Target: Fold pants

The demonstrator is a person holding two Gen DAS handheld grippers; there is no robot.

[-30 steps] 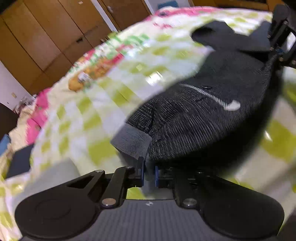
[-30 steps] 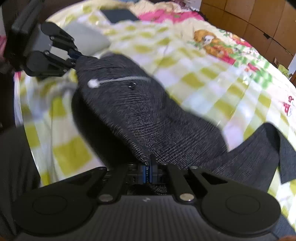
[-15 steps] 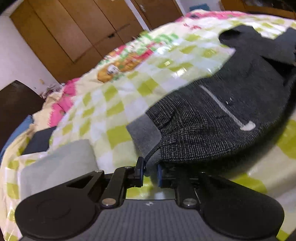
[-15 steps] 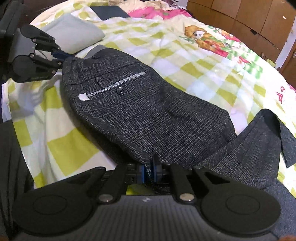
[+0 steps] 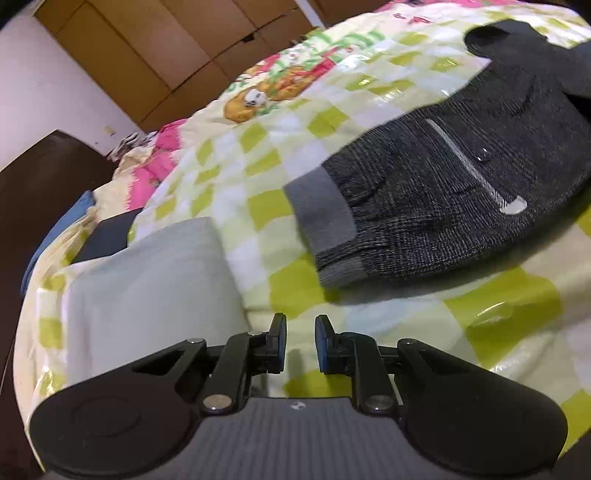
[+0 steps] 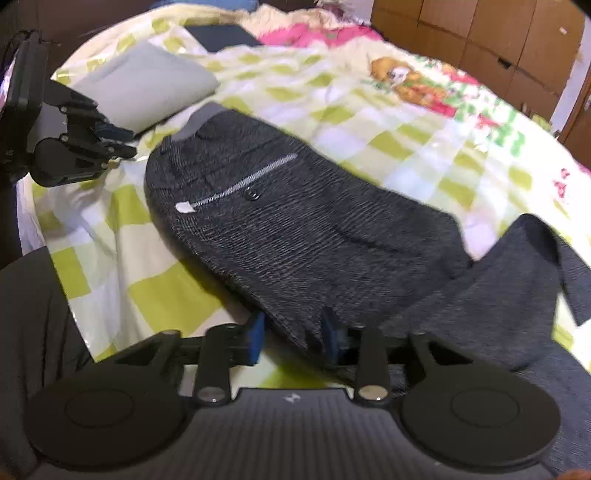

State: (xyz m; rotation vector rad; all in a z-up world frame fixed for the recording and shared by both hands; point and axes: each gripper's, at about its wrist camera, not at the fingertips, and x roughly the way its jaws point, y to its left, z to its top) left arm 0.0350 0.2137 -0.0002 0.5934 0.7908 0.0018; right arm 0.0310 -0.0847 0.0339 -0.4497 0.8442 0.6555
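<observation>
— Pants (image 6: pixel 317 236)?
— Dark grey, finely checked weave, lying on the bed (image 6: pixel 424 147) over a yellow-green and white checked quilt (image 5: pixel 295 155). Folded lengthwise, seat side up.
— Waist end?
— Plain lighter grey waistband (image 5: pixel 325 218), turned toward the left tongs (image 5: pixel 299 343). Below it, a back pocket (image 5: pixel 469 166) edged with a pale slanted welt, one small dark button (image 6: pixel 252 193) just beside the welt, a pale tab at the welt's end.
— Legs?
— Stretched away from the waistband; leg ends (image 6: pixel 524 280) bent back over themselves in a loose flap, a lighter, smoother grey there. Motion blur across much of the fabric.
— Left tongs?
— Released, blue pads apart, nothing between them, near the waistband but not touching it.
— Right tongs (image 6: pixel 293 338)?
— Spread wide, straddling the near folded edge of the pants; cloth between the pads, not pinched.
— Around the pants?
— Folded pale grey garment (image 5: pixel 155 288) near the waistband, apart from it. Dark flat item (image 6: pixel 221 35) farther up the bed, identity unclear. Cartoon print (image 6: pixel 406 79) on the quilt, pink patch (image 5: pixel 147 181) of bedding, wooden cabinets (image 6: pixel 480 33) behind.
</observation>
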